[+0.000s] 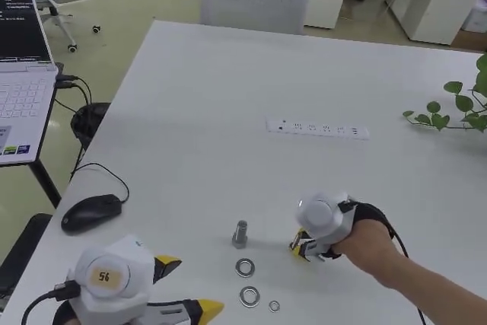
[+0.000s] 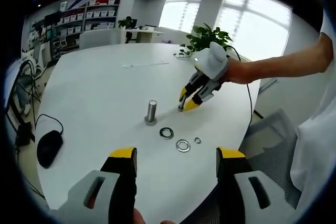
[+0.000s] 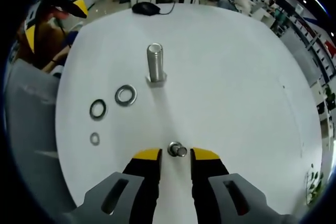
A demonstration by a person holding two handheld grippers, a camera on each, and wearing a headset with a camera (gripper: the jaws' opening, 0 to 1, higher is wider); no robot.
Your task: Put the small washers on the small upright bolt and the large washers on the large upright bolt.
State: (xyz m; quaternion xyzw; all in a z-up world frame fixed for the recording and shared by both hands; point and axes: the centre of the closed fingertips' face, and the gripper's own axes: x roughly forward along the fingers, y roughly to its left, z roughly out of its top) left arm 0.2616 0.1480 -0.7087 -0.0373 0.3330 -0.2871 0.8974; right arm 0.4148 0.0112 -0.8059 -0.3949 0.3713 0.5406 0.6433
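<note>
The large upright bolt (image 1: 240,234) (image 3: 155,62) (image 2: 151,112) stands on the white table (image 1: 228,97). Near it lie two large washers (image 1: 244,267) (image 1: 249,295) and one small washer (image 1: 274,306) (image 3: 94,138). To the right of the large bolt, my right gripper (image 1: 301,247) (image 3: 176,156) is tipped down at the table. Its jaws are drawn narrow around the small upright bolt (image 3: 177,149) (image 2: 180,107). My left gripper (image 1: 189,285) (image 2: 177,156) is open and holds nothing. It hovers at the table's near edge, short of the washers.
A black mouse (image 1: 91,212) with its cable lies at the left edge. A white power strip (image 1: 317,129) lies mid-table. A laptop (image 1: 23,89) sits on a stand to the left, a plant (image 1: 464,108) reaches in at the right, and a grey chair (image 1: 253,5) stands beyond the far edge.
</note>
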